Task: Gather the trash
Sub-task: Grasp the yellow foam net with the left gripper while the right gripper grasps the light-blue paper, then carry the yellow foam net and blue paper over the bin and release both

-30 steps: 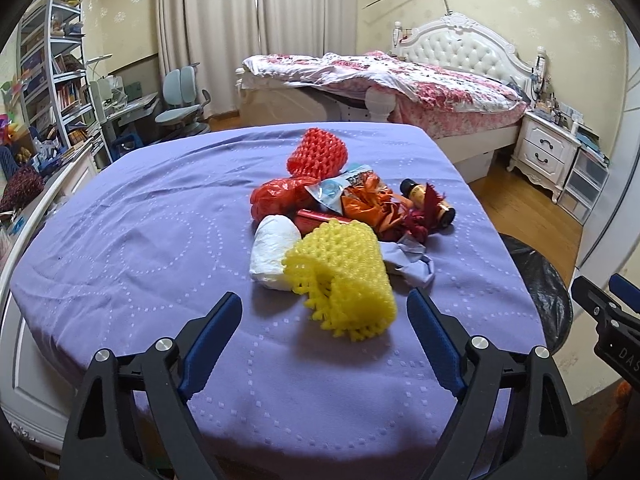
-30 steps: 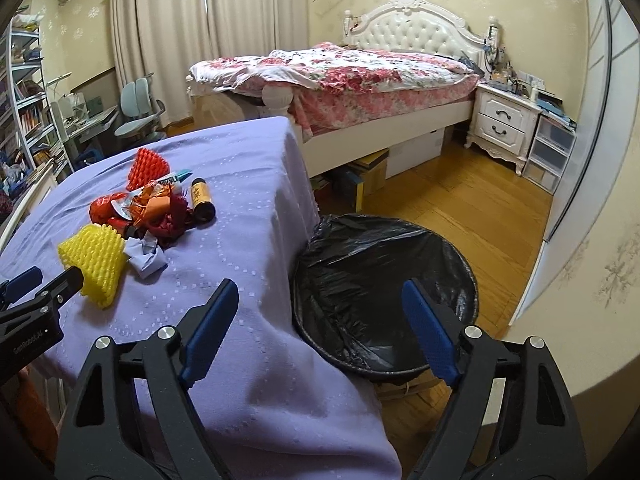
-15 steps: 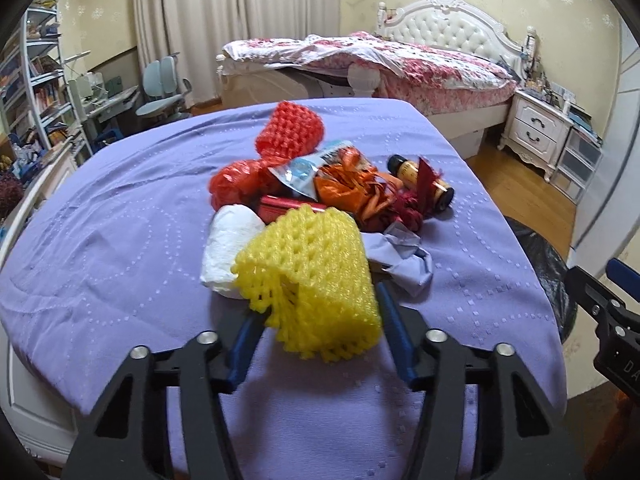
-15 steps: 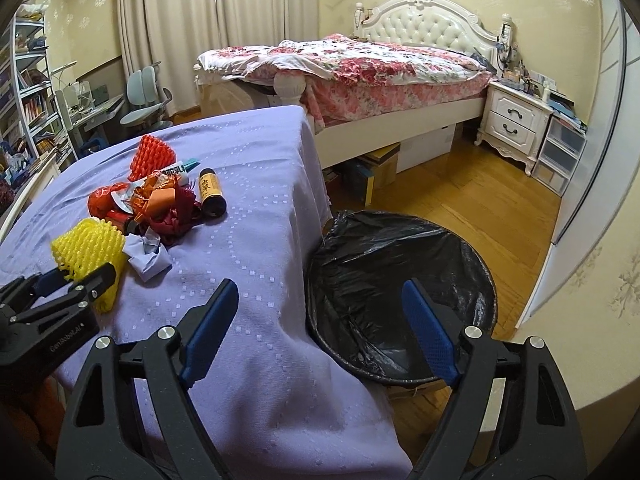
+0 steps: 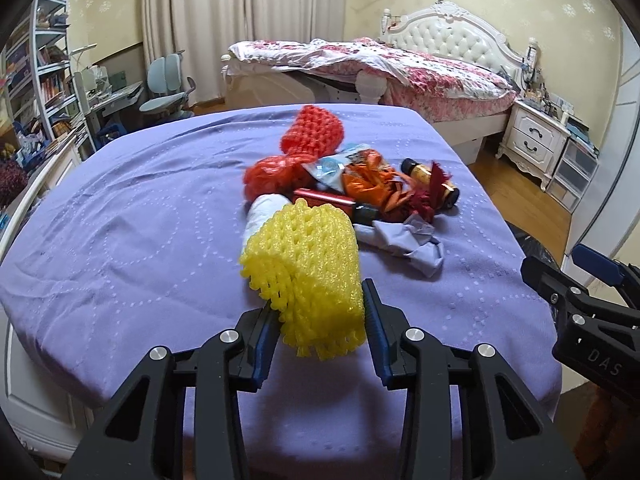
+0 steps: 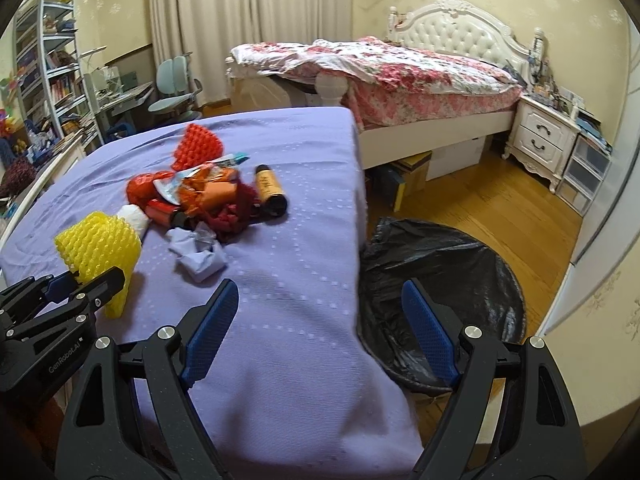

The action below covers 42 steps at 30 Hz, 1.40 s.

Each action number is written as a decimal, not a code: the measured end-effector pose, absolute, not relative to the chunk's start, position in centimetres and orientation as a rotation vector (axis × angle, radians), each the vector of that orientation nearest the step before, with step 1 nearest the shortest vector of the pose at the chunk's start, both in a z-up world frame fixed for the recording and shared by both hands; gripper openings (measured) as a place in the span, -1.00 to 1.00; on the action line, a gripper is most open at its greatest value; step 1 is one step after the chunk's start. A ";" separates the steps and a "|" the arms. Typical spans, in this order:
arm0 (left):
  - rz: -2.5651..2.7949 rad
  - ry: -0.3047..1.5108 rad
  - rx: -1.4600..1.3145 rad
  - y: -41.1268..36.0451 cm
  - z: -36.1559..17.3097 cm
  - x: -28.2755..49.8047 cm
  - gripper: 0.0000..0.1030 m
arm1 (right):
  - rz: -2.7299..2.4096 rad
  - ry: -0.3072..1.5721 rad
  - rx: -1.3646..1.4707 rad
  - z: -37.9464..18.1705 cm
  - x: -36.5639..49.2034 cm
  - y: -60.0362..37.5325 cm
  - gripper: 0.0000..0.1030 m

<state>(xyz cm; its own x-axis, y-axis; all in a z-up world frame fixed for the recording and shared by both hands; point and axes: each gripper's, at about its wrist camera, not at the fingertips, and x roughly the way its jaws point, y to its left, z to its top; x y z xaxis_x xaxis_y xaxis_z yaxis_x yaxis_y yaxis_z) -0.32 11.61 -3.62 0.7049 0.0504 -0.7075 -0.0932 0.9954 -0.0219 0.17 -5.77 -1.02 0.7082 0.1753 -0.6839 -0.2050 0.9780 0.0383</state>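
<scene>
Two grippers: both show in the frames, one on the trash, one idle.
Left gripper (image 5: 322, 322): jaws closing, with the near end of the yellow foam net (image 5: 306, 276) between them; the blue pads touch its two sides, so the hold looks taken but not yet firm.
Yellow foam net: at the near edge of the trash pile (image 5: 360, 192), on the purple-covered table (image 5: 120, 232); most of its length sticks out beyond the pads toward the far side.
Right gripper (image 6: 320, 320): jaws wide, nothing between them, hanging over the table's right edge.
Rest of the pile: red foam net (image 5: 312, 134), orange wrapper (image 5: 368, 184), dark bottle (image 6: 270, 190) and crumpled pale paper (image 6: 198, 254), all touching or just beside one another.
Trash bin (image 6: 440, 276): black-lined, on the floor just beside the table's right edge.
Risk, soft net: it likely squashes under the pads, so a shallow bite on its end could slip out on the lift.
Risk, snagging: the net's far end lies against a white wad (image 5: 266, 214); it may drag that along or scatter the pile.
Left wrist view only: shows the pads against the net.
Right wrist view only: shows the whole open mouth of the bin and the bottle lying clear of the wrappers.
</scene>
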 end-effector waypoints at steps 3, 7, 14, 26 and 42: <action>0.113 0.783 -0.075 13.1 -3.6 -0.7 -0.22 | 0.257 0.769 -0.048 -1.1 0.5 -4.1 0.59; 0.129 0.783 -0.103 14.5 -3.5 -0.9 -0.22 | 0.293 0.784 -0.062 -1.3 1.3 -2.0 0.59; 0.138 0.775 -0.109 15.2 -3.9 -0.7 -0.23 | 0.342 0.817 -0.084 -1.7 2.6 1.0 0.49; 0.136 0.777 -0.128 16.0 -4.5 -0.6 -0.23 | 0.384 0.878 -0.154 -3.3 3.7 3.8 -0.25; 0.088 0.767 -0.102 14.0 -4.7 -1.4 -0.23 | 0.349 0.860 -0.084 -3.1 1.1 -0.6 -0.25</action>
<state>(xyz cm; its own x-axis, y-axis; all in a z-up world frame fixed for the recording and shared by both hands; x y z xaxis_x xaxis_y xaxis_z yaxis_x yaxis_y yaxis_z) -1.36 14.04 -4.73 0.7168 0.0426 -0.6959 -0.1167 0.9914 -0.0596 1.14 -0.63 -3.05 0.5997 0.2673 -0.7542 -0.3343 0.9401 0.0674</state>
